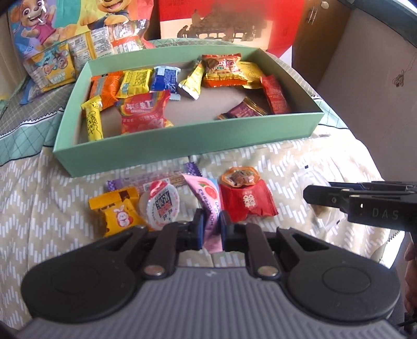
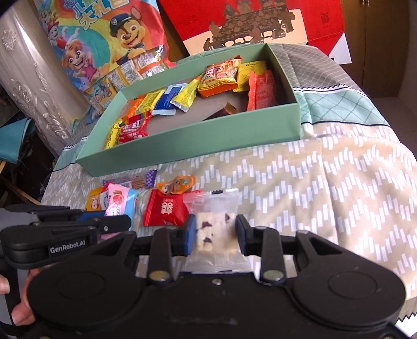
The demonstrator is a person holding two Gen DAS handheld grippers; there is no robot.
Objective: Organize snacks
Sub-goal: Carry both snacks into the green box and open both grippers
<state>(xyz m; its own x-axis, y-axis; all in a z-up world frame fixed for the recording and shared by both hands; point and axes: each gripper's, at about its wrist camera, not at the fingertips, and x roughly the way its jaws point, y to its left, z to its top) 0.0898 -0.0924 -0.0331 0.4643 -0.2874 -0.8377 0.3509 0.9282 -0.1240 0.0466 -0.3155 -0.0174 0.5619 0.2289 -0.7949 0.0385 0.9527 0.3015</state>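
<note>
A green box (image 1: 182, 140) holds several wrapped snacks; it also shows in the right wrist view (image 2: 198, 140). Loose snacks lie on the cloth before it: a yellow rabbit packet (image 1: 118, 215), a jelly cup (image 1: 163, 204), a red packet (image 1: 246, 202) and an orange jelly cup (image 1: 238, 177). My left gripper (image 1: 211, 229) is shut on a pink snack packet (image 1: 211, 206), seen in the right wrist view (image 2: 118, 203). My right gripper (image 2: 215, 232) is shut on a clear-wrapped nougat bar (image 2: 213, 229). The right gripper shows at the left wrist view's right edge (image 1: 307, 194).
A cartoon gift bag (image 2: 104, 44) with more packets and a red gift box (image 2: 250, 23) stand behind the green box. The patterned cloth (image 2: 325, 187) drops off at the right. A silvery roll (image 2: 31, 86) stands at far left.
</note>
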